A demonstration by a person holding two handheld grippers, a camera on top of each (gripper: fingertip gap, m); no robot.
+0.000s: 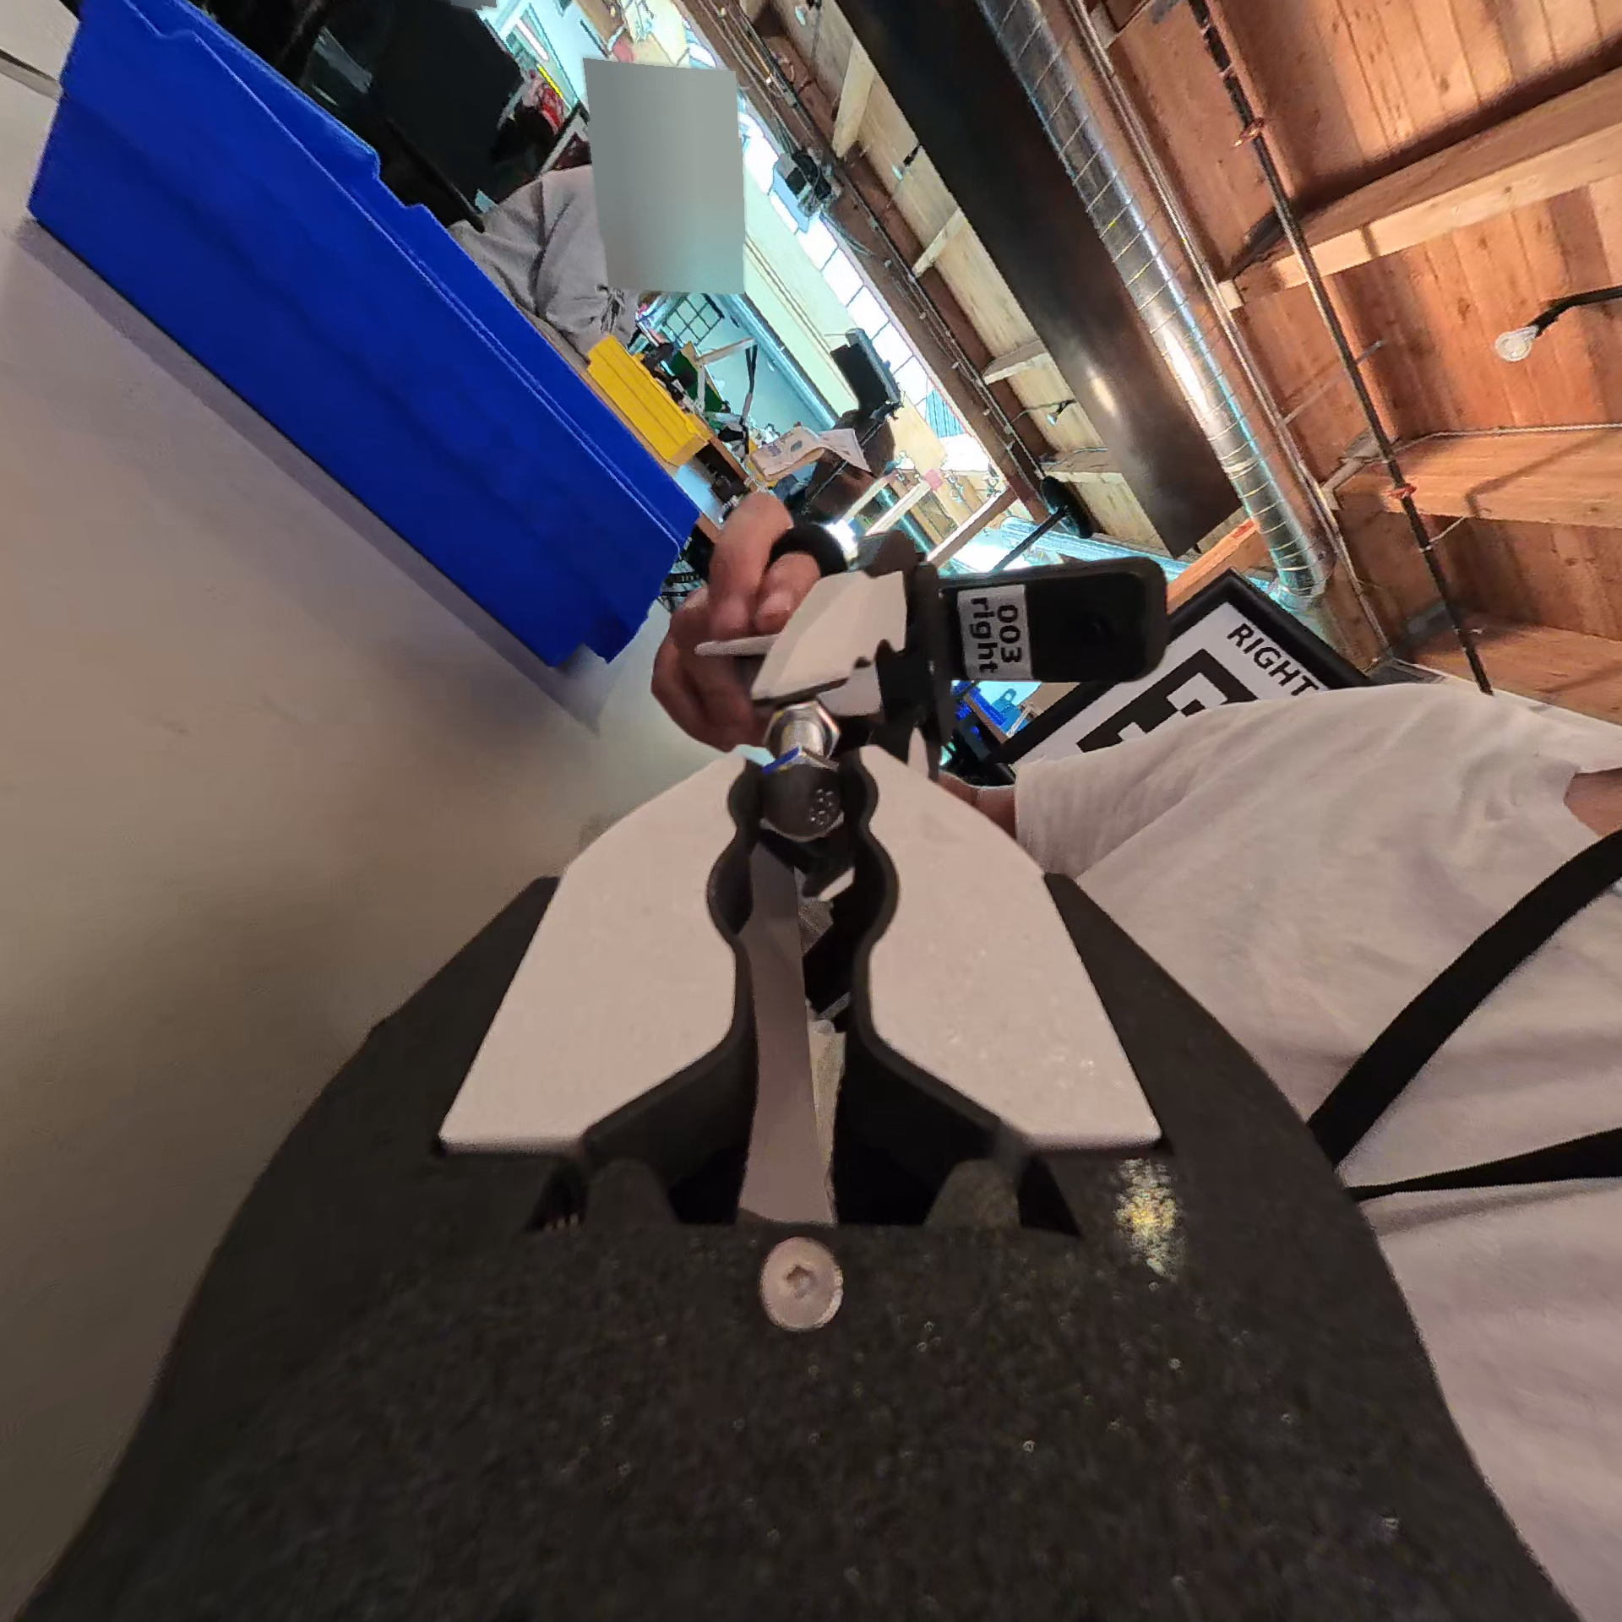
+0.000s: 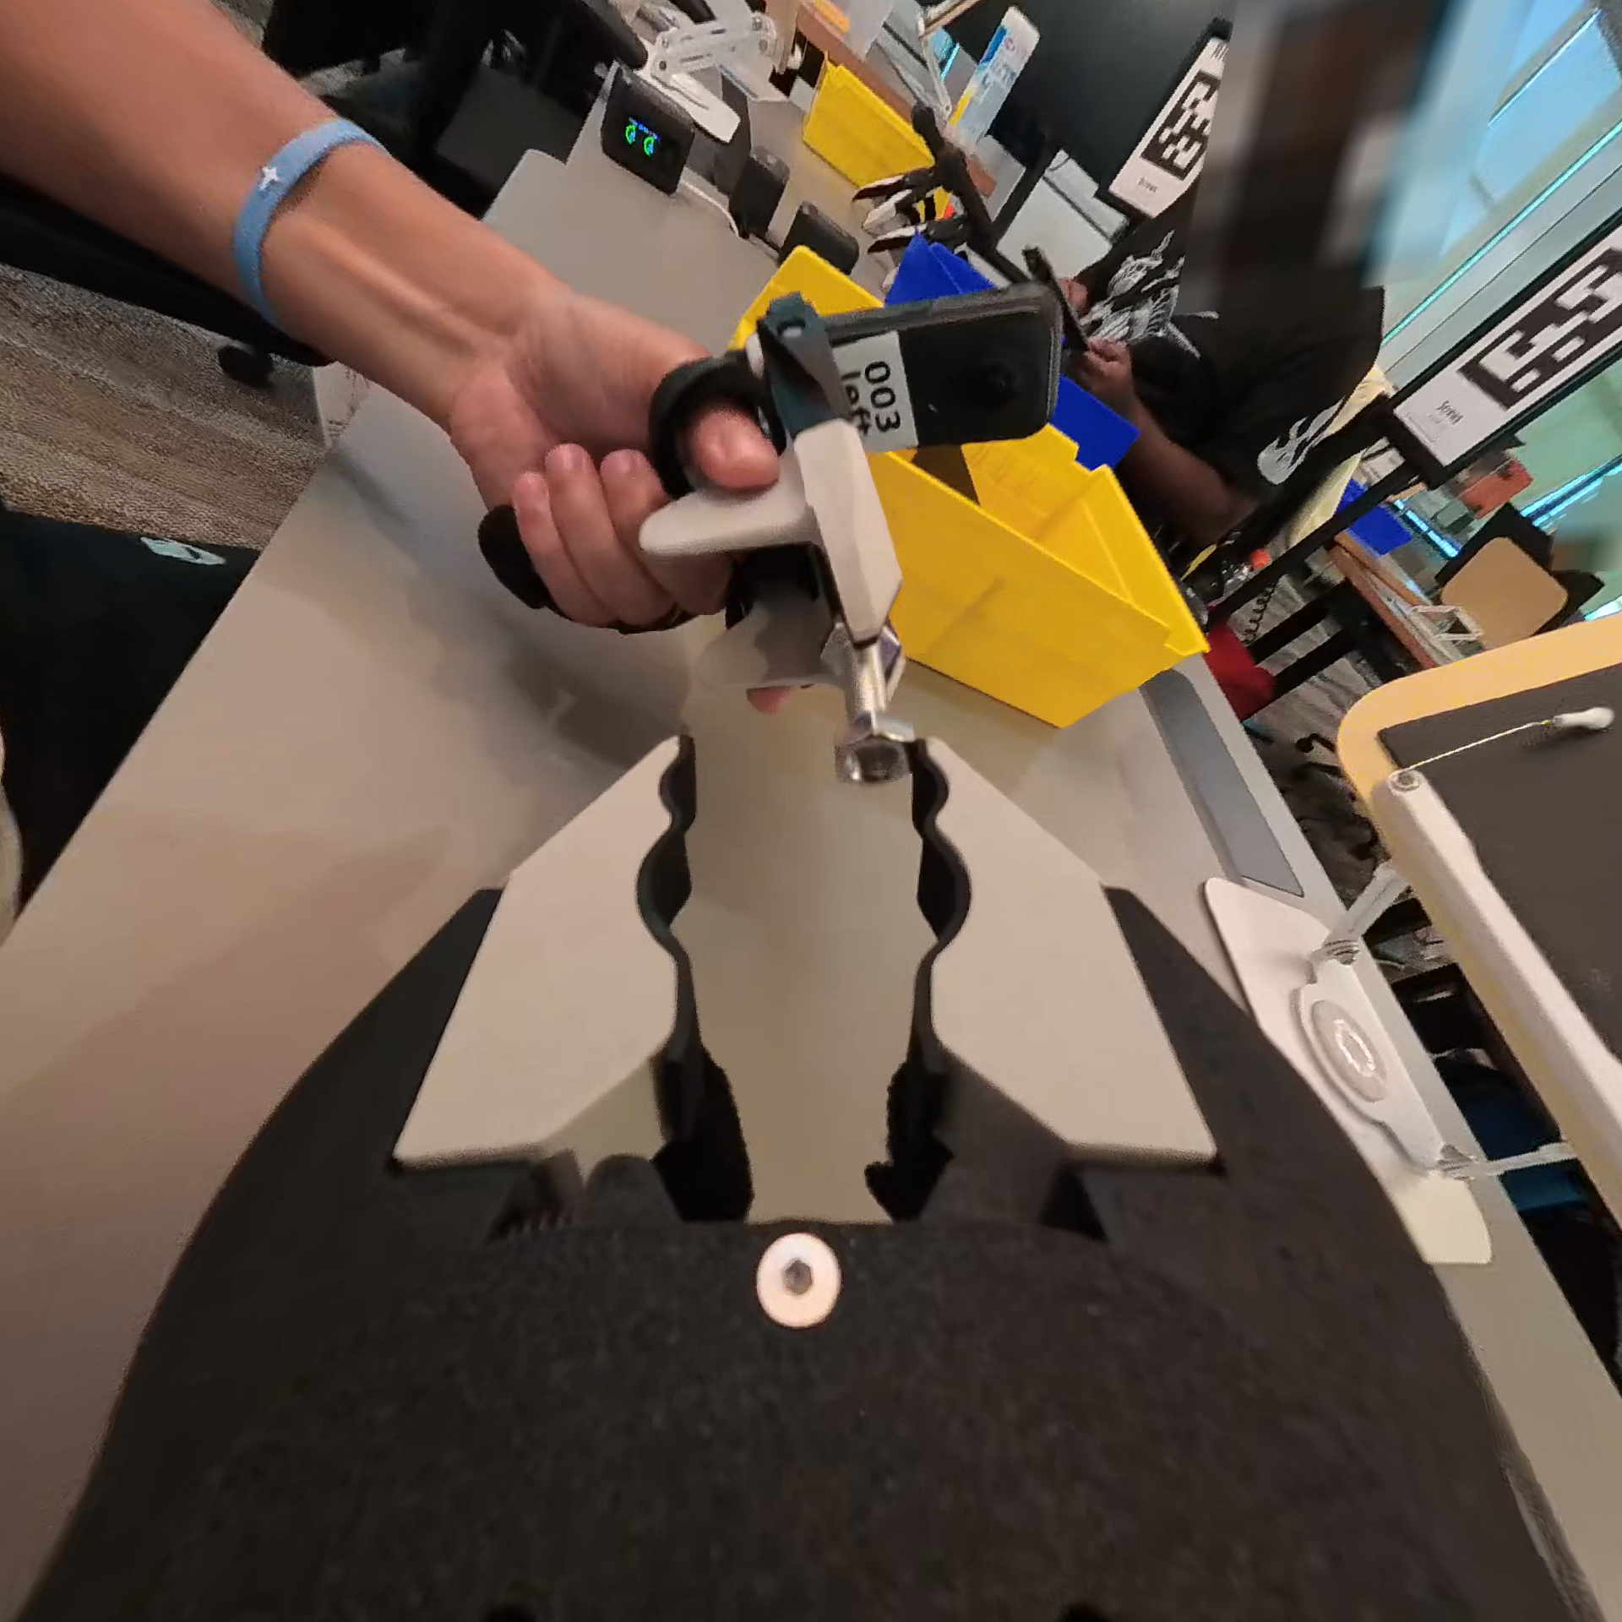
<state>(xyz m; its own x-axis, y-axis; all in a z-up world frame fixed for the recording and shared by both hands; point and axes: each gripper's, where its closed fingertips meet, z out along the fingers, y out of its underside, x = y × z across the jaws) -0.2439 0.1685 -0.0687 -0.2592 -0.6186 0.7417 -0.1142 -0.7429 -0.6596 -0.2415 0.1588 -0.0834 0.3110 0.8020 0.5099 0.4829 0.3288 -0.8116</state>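
Note:
My left gripper [image 1: 800, 777] is shut on the hex head of a silver bolt [image 1: 803, 807], held in the air above the white table [image 1: 175, 790]. The bolt's shaft points away from it and carries a silver nut [image 1: 803, 730] near its end. In the right wrist view the left gripper [image 2: 856, 627] holds the bolt [image 2: 869, 685] pointing at me. The nut [image 2: 869, 762] lies against the inner side of my right gripper's right finger [image 2: 957, 816]. My right gripper [image 2: 803, 750] is open, and its left finger stands well clear of the nut.
A blue bin [image 1: 351, 351] stands on the table beyond the left gripper. A yellow bin [image 2: 1036, 562] sits behind the bolt, with blue bins behind it. A person's hand [image 2: 570, 491] holds the left gripper. A white-shirted torso [image 1: 1316, 965] is close on the right. Both grippers' tips are close together, under 4 cm apart.

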